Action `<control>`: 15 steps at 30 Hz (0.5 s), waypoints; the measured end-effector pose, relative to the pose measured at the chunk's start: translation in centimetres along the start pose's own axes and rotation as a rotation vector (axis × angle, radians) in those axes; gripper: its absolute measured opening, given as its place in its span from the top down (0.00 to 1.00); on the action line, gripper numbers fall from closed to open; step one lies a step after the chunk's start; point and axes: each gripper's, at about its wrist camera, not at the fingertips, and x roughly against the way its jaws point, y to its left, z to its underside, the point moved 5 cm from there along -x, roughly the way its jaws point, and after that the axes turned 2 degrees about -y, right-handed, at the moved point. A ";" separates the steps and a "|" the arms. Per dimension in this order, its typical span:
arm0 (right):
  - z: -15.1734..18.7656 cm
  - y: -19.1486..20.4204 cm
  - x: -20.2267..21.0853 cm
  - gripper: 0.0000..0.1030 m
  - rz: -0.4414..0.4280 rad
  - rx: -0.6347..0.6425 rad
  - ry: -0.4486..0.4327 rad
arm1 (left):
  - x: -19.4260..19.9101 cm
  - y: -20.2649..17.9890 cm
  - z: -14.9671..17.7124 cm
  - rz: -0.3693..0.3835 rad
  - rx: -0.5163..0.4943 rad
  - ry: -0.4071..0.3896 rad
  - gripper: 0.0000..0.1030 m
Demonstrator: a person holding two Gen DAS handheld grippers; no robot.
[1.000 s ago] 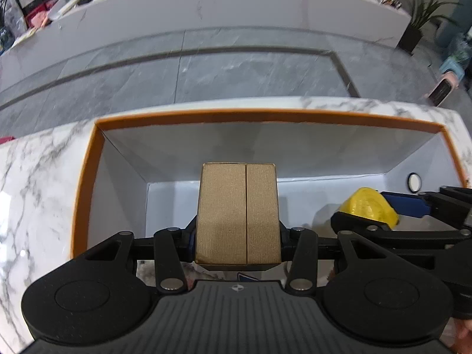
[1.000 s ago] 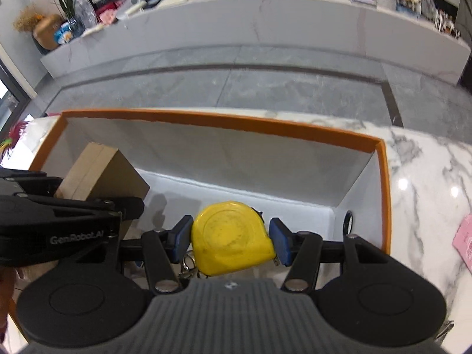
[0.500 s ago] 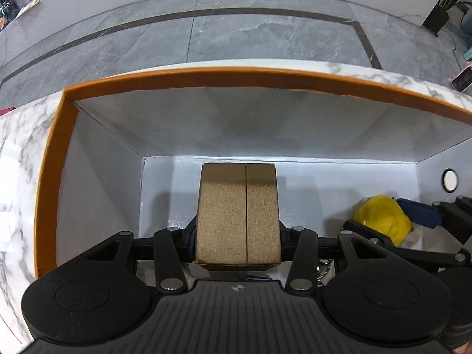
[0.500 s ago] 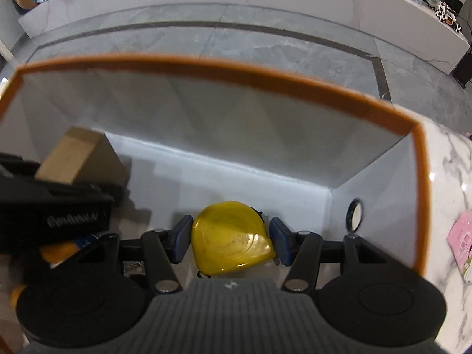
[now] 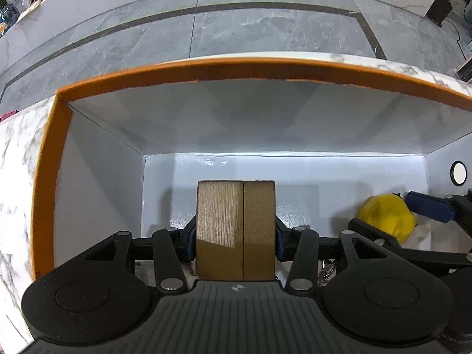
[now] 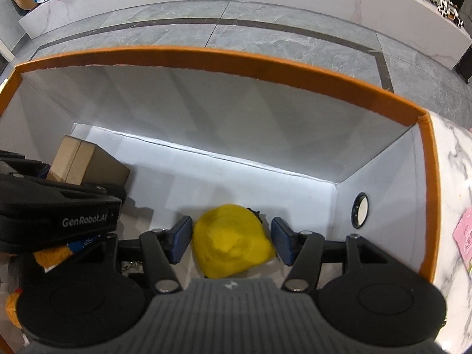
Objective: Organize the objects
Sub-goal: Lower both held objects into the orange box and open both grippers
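My left gripper (image 5: pixel 235 244) is shut on a brown cardboard box (image 5: pixel 235 224) and holds it low inside a white bin with an orange rim (image 5: pixel 206 67). The box also shows in the right wrist view (image 6: pixel 85 165), at the left. My right gripper (image 6: pixel 230 237) is open inside the same bin (image 6: pixel 265 67). A yellow tape measure (image 6: pixel 231 242) lies between its blue pads (image 6: pixel 180 242) with a gap on each side. The tape measure shows at the right in the left wrist view (image 5: pixel 386 218).
A round hole (image 6: pixel 360 210) is in the bin's right wall. Marble counter (image 6: pixel 454 177) surrounds the bin, with a pink card (image 6: pixel 466 239) on it at the right. An orange plush item (image 6: pixel 50 258) lies under the left gripper body. Grey floor lies beyond.
Both grippers have gone down deeper into the bin. The right gripper's pads have spread apart and let go of the tape measure. The left gripper still holds the box.
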 end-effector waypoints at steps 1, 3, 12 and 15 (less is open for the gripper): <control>0.1 0.0 0.2 0.35 -0.002 0.000 -0.002 | 0.1 -0.1 0.0 0.002 0.001 -0.004 0.46; -0.1 -0.1 0.4 0.35 -0.002 0.005 -0.006 | 0.3 -0.1 -0.1 0.007 0.001 -0.010 0.45; 0.2 0.2 2.2 0.34 0.002 0.019 -0.028 | 1.5 0.0 -0.5 0.010 0.010 -0.046 0.45; 0.4 0.1 2.8 0.32 0.001 0.023 -0.043 | 2.2 -0.1 -0.7 0.010 0.017 -0.061 0.45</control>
